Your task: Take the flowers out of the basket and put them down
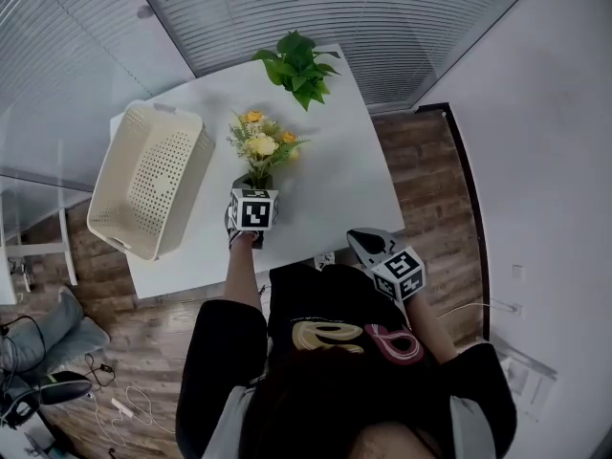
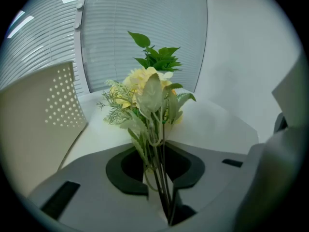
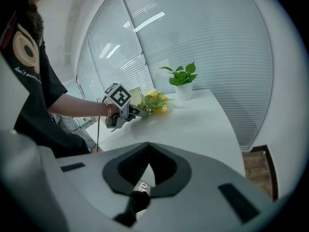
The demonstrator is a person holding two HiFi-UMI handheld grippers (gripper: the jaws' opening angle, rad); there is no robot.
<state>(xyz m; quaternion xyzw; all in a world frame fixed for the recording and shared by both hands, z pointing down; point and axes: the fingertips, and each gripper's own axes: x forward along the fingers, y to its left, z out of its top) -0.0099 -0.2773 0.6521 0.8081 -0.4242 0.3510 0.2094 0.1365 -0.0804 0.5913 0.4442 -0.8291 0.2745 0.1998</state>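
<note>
A small bouquet of yellow and cream flowers (image 1: 260,146) lies on the white table (image 1: 335,170), just right of the cream perforated basket (image 1: 143,180). My left gripper (image 1: 252,185) is at the stem end. In the left gripper view the green stems (image 2: 161,178) run between the jaws of the left gripper (image 2: 157,151); a sliver of table shows beside them, so the pads stand slightly apart from the stems. My right gripper (image 1: 363,244) hovers at the table's near edge, shut and empty. From the right gripper view the bouquet (image 3: 154,100) rests low on the table.
The basket (image 2: 29,129) is tipped with its opening facing up and toward me, overhanging the table's left edge. A potted green plant (image 1: 298,65) stands at the far edge of the table, behind the flowers. Window blinds run behind the table; wood floor lies to the right.
</note>
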